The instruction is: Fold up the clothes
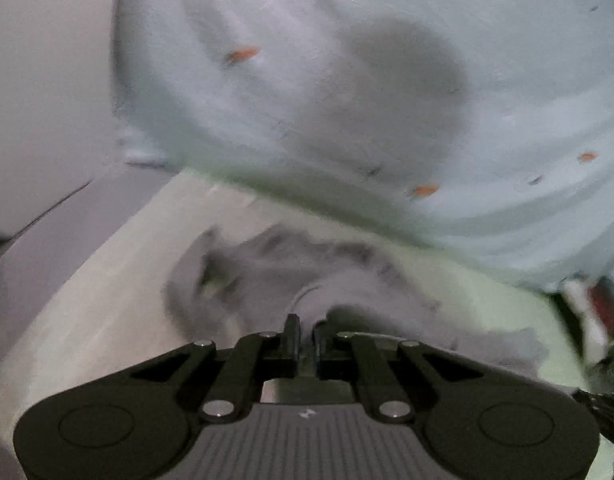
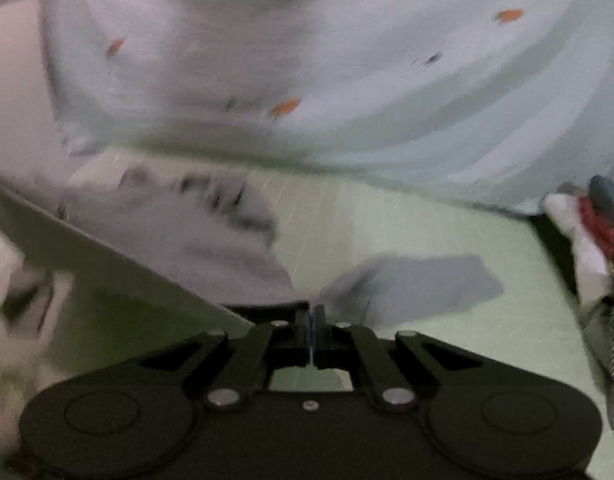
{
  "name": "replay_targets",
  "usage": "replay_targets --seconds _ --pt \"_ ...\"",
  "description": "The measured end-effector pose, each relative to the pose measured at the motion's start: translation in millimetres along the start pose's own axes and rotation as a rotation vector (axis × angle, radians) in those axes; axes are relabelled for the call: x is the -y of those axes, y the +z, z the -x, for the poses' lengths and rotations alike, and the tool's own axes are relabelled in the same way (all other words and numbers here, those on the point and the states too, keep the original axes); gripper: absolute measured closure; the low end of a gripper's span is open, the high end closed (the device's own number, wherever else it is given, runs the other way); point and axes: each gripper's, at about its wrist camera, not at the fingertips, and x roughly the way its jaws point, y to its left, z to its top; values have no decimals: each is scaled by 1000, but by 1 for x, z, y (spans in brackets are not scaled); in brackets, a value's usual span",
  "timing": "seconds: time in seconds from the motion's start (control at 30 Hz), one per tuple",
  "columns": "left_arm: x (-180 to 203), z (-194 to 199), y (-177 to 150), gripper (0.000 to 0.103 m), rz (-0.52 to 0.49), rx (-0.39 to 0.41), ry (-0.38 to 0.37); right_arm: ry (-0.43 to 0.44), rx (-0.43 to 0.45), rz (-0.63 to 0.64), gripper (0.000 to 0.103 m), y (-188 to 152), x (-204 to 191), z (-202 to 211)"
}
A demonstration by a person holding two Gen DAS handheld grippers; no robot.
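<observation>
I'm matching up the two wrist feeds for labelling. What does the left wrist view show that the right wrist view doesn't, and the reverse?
Only the left wrist view: the left tool, shut on a fold of the grey garment, plus a pale wall and ledge at far left.

Only the right wrist view: the right tool, shut, with grey cloth at its tips, though blur hides whether cloth is pinched, and a table edge running diagonally at lower left.

Both: the pale green table, the light blue cloth with orange specks, and a white and red item at right.

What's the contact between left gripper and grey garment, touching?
Touching. Left wrist view: left gripper is shut, grey garment pulled up into its tips.
</observation>
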Motion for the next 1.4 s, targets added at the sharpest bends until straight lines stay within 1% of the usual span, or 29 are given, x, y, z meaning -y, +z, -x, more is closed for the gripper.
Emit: replay_targets --seconds 0.07,0.1,0.13,0.17,0.23,0.27,0.3,0.4,0.43,0.47,0.5,0.53,0.57,0.6,0.63,0.7,0.73,0.8,0.83,0.87,0.93,0.97,1.0,1.03,1.07,1.13,1.27,1.33,1.4 --pt "-19 -27 -35 98 37 -117 94 14 -104 9 102 -29 -12 -22" --pt "-30 -41 -54 100 82 -188 107 29 -142 -2 102 -39 -14 -29" --pt "-38 -48 -68 100 144 -236 111 33 -131 -1 102 -40 -16 -24" --pt "-42 -47 -75 100 180 -258 109 35 -106 5 102 -39 -17 -15" --pt "-38 -28 -73 100 161 -209 95 41 -48 45 102 -28 -16 2" --pt "-35 -22 -69 100 140 -194 100 48 -43 53 102 -24 -17 6" --pt "-33 -20 -66 98 124 -189 113 63 -62 56 102 -24 -18 2" --pt "-34 -35 -66 92 108 -256 155 97 -174 59 100 -34 -23 -17" --pt "-33 -34 -64 92 110 -258 143 108 -207 57 97 -37 -24 -21" --pt "-32 -33 -62 91 112 -260 131 115 -189 51 85 -35 -23 -17" --pt "-31 -31 -60 84 114 -259 118 120 -157 44 78 -32 -21 -11" --pt "-30 -27 -58 79 114 -240 102 128 -134 22 64 -30 -19 -7" --pt "-29 -22 -55 70 115 -220 86 137 -114 -4 61 -28 -15 -4" --pt "-28 -18 -52 64 116 -200 69 145 -94 -30 61 -26 -12 -1" --pt "-28 -15 -50 62 117 -181 53 158 -94 -75 60 -22 -7 -3" --pt "-25 -22 -43 58 117 -164 25 177 -107 -146 60 -19 -2 -20" --pt "-21 -29 -41 56 105 -171 19 187 -109 -174 60 -17 -2 -32" --pt "-9 -50 -42 44 43 -207 1 207 -124 -230 59 -17 -3 -53" --pt "-3 -60 -42 43 12 -224 -5 217 -132 -252 57 -16 -3 -63" --pt "3 -72 -45 43 -22 -241 8 226 -141 -274 55 -16 -4 -73" --pt "15 -93 -51 43 -88 -275 34 220 -150 -275 55 -15 -9 -89" --pt "17 -98 -53 45 -100 -281 51 222 -152 -270 57 -14 -11 -95" --pt "17 -103 -56 56 -108 -289 71 231 -159 -261 63 -14 -13 -101" --pt "17 -106 -56 72 -111 -290 83 232 -171 -249 87 -14 -14 -104" --pt "15 -107 -55 97 -103 -287 89 231 -184 -237 96 -13 -15 -107" --pt "7 -97 -50 97 -59 -265 63 243 -162 -236 97 -8 -12 -94" --pt "-1 -35 -27 97 -14 -167 -18 331 -73 -327 99 2 7 -34" --pt "-4 -4 -20 97 5 -139 -50 328 -101 -316 99 -7 4 -28" --pt "-9 3 -26 95 11 -170 -31 320 -139 -301 99 -17 0 -27"
